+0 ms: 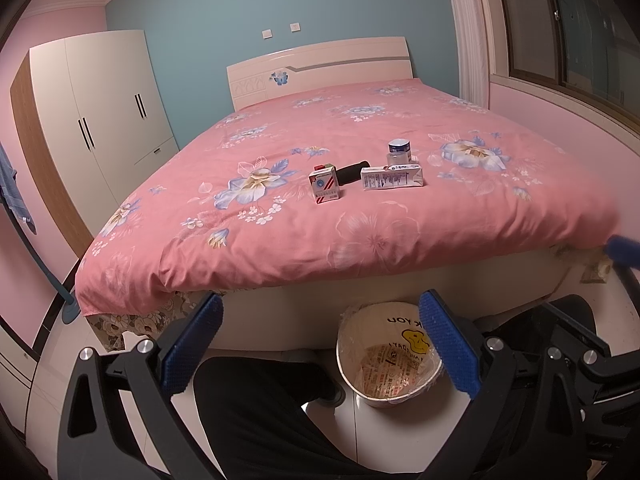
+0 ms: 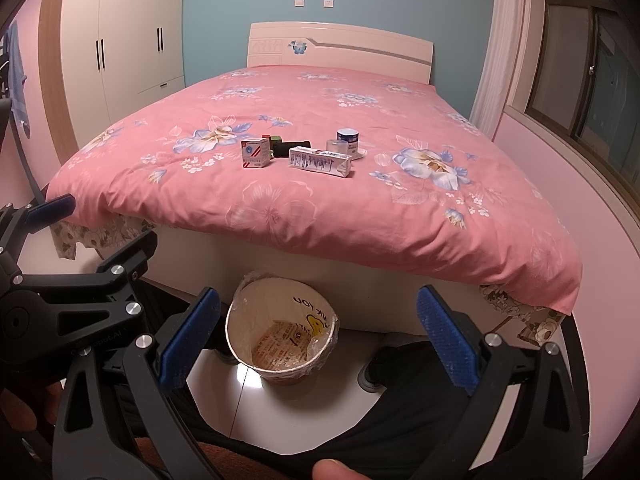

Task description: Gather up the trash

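Observation:
On the pink floral bed (image 1: pixel 280 240) (image 2: pixel 320 216) lie a small red-and-white carton (image 1: pixel 325 187) (image 2: pixel 255 153), a long white milk carton on its side (image 1: pixel 392 177) (image 2: pixel 321 161), a black cylinder (image 1: pixel 352 172) (image 2: pixel 294 147) and a blue-and-white tub (image 1: pixel 401 149) (image 2: pixel 348 141). A lined white trash bin (image 1: pixel 390 360) (image 2: pixel 282 340) stands on the floor at the bed's foot. My left gripper (image 1: pixel 320 344) is open and empty, low over the floor beside the bin. My right gripper (image 2: pixel 318 340) is open and empty above the bin.
A white wardrobe (image 1: pixel 100 120) (image 2: pixel 120 40) stands at the back left. A window (image 1: pixel 580 40) (image 2: pixel 592 92) lies to the right. The person's dark-trousered legs (image 1: pixel 260 420) (image 2: pixel 400 420) flank the bin on the white tile floor.

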`<state>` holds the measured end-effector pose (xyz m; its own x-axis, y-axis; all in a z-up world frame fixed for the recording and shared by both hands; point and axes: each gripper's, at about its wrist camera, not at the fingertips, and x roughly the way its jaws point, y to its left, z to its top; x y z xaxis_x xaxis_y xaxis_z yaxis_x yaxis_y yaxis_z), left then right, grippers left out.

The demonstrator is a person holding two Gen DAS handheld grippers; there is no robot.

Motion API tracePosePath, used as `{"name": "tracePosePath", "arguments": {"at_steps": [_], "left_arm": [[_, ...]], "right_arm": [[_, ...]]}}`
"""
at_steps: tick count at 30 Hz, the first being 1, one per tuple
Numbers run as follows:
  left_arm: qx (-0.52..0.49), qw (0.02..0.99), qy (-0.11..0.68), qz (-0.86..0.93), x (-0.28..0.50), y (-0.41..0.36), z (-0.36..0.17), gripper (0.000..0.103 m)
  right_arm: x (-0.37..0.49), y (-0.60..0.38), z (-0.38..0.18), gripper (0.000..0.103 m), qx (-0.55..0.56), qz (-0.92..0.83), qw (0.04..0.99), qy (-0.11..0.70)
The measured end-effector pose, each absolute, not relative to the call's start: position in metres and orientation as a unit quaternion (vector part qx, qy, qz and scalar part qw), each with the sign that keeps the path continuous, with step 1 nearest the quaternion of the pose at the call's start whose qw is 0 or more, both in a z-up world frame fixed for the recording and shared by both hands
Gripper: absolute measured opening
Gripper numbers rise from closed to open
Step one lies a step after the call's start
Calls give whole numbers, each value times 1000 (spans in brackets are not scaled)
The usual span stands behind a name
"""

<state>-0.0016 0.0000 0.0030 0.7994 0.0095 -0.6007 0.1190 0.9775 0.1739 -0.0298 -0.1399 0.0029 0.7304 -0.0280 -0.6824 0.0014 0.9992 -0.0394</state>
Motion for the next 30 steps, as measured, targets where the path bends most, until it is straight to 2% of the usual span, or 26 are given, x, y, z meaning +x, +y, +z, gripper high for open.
{"name": "tracePosePath", "arguments": {"at_steps": [30], "left_arm": [[94,936,333,-58,17,1,-4,100]], "right_arm": [[-13,-141,1,97,-27,8,931,364]]}}
